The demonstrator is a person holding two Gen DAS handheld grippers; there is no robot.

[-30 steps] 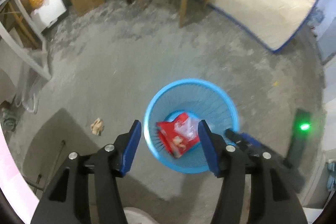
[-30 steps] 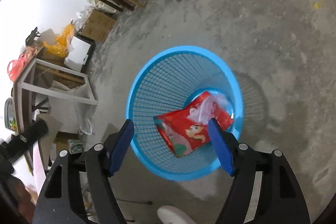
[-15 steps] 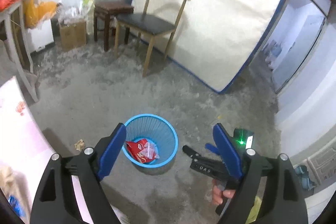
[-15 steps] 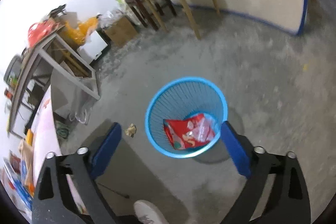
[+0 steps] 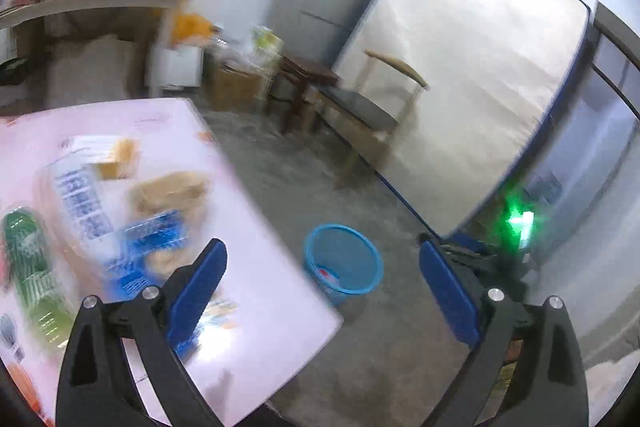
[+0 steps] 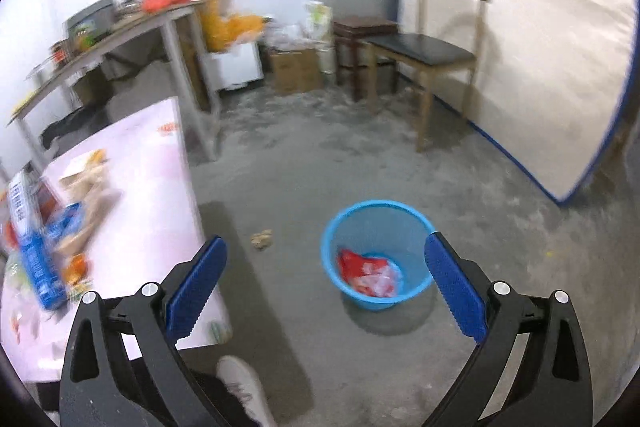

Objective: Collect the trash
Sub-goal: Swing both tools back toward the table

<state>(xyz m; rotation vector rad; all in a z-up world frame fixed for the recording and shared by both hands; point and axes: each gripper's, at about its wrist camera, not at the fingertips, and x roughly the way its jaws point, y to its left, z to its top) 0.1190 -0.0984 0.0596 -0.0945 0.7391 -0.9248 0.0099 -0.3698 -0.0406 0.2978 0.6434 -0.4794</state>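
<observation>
Left tongs point(image 5: 322, 269) released, jaws have just been opening, nothing between the pads. Right tongs point(image 6: 326, 269) also released and empty; they finished spreading a moment before the left pair did. Both point down and forward at a slant, which fits a drop already made, not a grasp being set up.

Blue bin point(image 6: 378, 255) stands on the concrete floor point(image 6: 500, 227), seen between the right pads but well beyond and below them. Red snack bag point(image 6: 362, 269) lies at its bottom with some clear wrapping beside it. In the left view the bin sits between the jaws too, farther off.

Remaining trash: a small crumpled scrap point(image 6: 261, 239) on the floor, left of the bin, near the corner of the pink desk point(image 6: 152, 195). The desk holds a blurred heap of packets point(image 5: 116, 211), including a blue-and-white carton point(image 6: 34, 263); too smeared to name further. That heap lies just left of the left tongs' left pad, so it looks like the likely next source.

A shoe point(image 6: 242, 387) shows at the bottom edge, below the right tongs.
</observation>
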